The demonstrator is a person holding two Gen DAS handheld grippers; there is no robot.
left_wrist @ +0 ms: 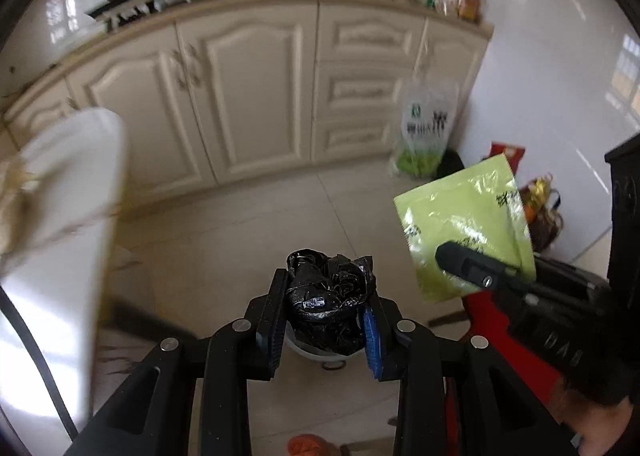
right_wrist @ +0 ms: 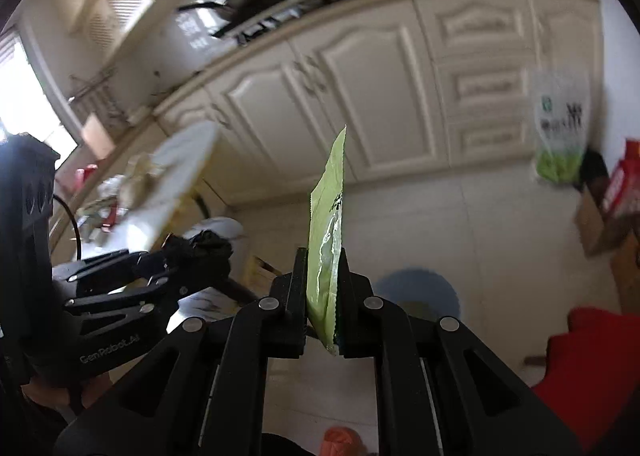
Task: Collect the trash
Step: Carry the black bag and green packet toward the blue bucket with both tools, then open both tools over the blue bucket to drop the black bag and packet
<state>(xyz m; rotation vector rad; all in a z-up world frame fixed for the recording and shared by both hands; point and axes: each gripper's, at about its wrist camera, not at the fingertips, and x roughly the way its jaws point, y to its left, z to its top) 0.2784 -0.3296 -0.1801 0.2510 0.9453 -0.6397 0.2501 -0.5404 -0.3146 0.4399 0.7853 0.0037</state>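
Crumpled glossy black bag (left_wrist: 328,296); flat pale-green printed packet (left_wrist: 464,224).

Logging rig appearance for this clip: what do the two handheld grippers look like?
Both the left gripper and the right gripper are matte black, with angular cut-out linkage arms and silver round rivets. The left has blue finger pads and white "GenRobot.AI" lettering on its side.

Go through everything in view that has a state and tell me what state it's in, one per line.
Left gripper: shut on a crumpled black plastic bag.
Right gripper: shut on a flat green packet.
Cabinet doors: closed.
Drawers: closed.
Printed plastic bag: hanging against the cabinet, filled.
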